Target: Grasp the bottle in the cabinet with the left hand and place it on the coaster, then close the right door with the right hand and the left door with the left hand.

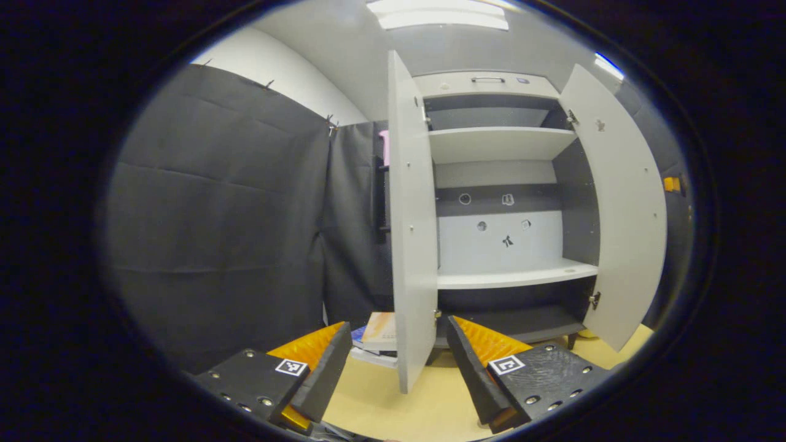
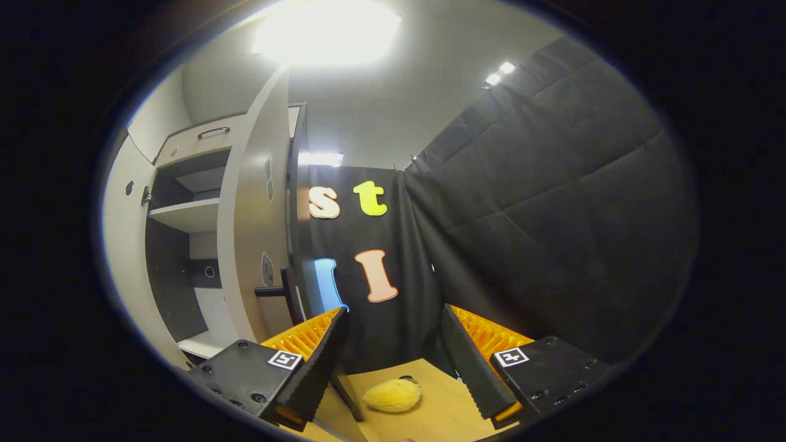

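In the left gripper view the left gripper is held with its jaws spread wide and nothing between them; the orange-ribbed fingers frame the lower edge of the picture. Straight ahead and beyond the fingertips stands the cabinet, with both doors swung open. The left door is seen nearly edge-on, its bottom corner hanging over the table between the two fingers but farther off, apart from them. The right door is swung out to the right, well clear of the gripper. The shelves inside are seen bare, and where the bottle and the coaster lie cannot be told. Some books lie on the table to the left of the left door, just past the left finger.

In the right gripper view the right gripper is likewise spread wide and holds nothing. The cabinet is seen to the far left, with the right door turned toward the camera and its dark handle sticking out just above the left finger; whether they touch cannot be told. A yellow fruit lies on the table between the fingers, near the camera, untouched by either.
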`<state>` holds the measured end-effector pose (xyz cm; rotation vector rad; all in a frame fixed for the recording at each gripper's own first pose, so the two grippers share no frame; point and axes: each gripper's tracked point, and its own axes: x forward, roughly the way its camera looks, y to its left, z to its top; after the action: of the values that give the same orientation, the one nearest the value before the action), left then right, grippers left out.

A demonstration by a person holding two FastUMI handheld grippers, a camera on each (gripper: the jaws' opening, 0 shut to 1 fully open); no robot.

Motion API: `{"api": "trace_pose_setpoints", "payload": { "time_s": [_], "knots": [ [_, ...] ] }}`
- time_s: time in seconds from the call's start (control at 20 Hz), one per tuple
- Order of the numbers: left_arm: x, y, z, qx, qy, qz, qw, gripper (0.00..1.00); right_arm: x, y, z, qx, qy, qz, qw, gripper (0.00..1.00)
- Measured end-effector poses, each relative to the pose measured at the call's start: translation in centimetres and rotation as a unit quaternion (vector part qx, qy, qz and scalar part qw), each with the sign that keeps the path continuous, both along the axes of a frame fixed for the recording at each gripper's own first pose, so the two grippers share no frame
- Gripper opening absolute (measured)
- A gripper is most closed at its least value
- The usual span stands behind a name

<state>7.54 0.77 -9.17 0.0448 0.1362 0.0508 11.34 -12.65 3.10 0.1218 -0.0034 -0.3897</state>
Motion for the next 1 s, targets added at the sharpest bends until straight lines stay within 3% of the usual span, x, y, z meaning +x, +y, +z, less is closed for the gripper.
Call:
{"api": "trace_pose_setpoints", "payload": {
  "time_s": [0.05, 0.1, 0.4, 0.55, 0.6, 1.0],
  "knots": [
    [0.4, 1.0, 0.0, -0.001, -0.001, 0.004, 1.0, 0.91, 0.5, 0.7, -0.1, -0.001, 0.006, 0.003, 1.0, 0.97],
    [0.8, 2.0, -0.2, -0.001, -0.002, 0.008, 1.0, 0.98, 0.9, 0.9, -0.4, -0.007, 0.014, -0.004, 1.0, 0.97],
    [2.9, 6.9, -0.6, 0.005, -0.009, 0.022, 1.0, 0.98, 0.3, 2.3, -0.2, -0.031, 0.023, -0.014, 0.999, 0.97],
    [4.4, 8.1, -0.7, 0.002, -0.011, 0.021, 1.0, 0.97, -0.2, 3.9, -0.1, -0.041, 0.026, -0.014, 0.999, 0.97],
    [4.8, 8.1, -0.8, -0.001, -0.011, 0.018, 1.0, 0.91, -0.1, 4.5, 0.1, -0.039, 0.025, -0.01, 0.999, 0.97],
    [6.2, 9.3, -1.9, -0.005, -0.007, -0.003, 1.0, 0.91, 0.2, 9.5, -0.1, -0.024, 0.01, 0.022, 0.999, 0.97]
  ]
}}
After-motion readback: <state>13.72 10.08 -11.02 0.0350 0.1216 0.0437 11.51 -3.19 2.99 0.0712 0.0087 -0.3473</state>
